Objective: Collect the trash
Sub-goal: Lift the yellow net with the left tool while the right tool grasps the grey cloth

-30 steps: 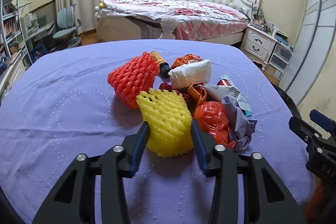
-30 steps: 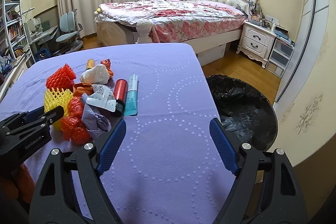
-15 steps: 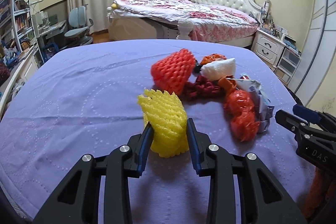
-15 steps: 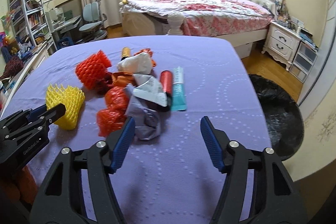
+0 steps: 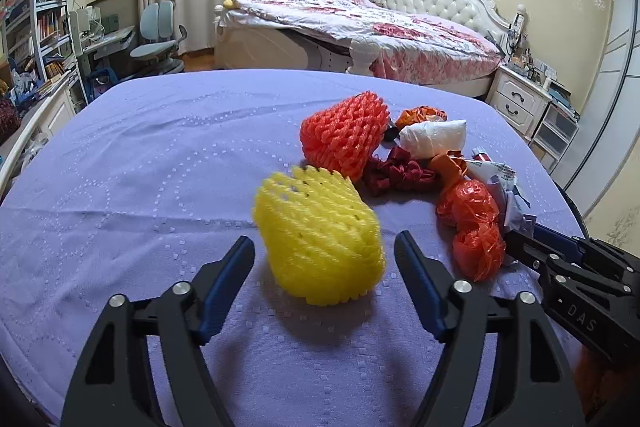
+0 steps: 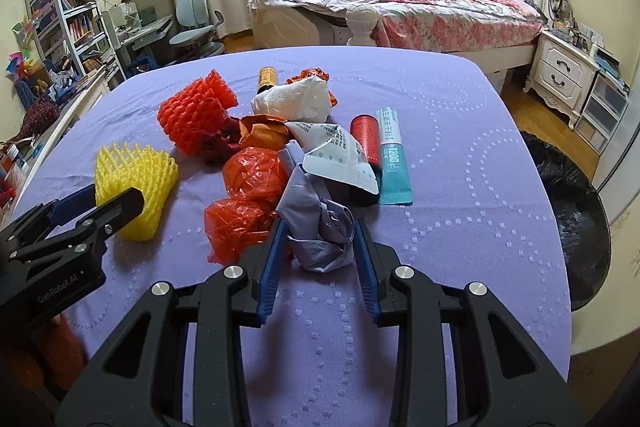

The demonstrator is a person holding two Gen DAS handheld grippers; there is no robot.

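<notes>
A yellow foam net [image 5: 320,239] lies on the purple tablecloth [image 5: 140,167] between the jaws of my left gripper [image 5: 324,255]. Those jaws are opening and stand clear of the net on both sides. My right gripper [image 6: 320,247] is closing on a crumpled lilac bag [image 6: 320,227] at the near end of the trash pile, and both blue pads touch its sides. Behind it lie two orange plastic bags [image 6: 252,175], a red foam net [image 6: 192,115], a white paper wad [image 6: 296,99], a white pouch [image 6: 340,159], a red can [image 6: 366,139] and a teal sachet [image 6: 394,155].
A bin lined with a black bag [image 6: 572,195] stands on the floor past the table's right edge. A bed [image 6: 400,3] and a nightstand [image 6: 564,75] fill the back of the room. A desk, chair and shelves are at the left.
The left jaws squeezed the yellow net, then let it go and spread wide. The right gripper moved left to the pile and its jaws narrowed around the lilac bag.
</notes>
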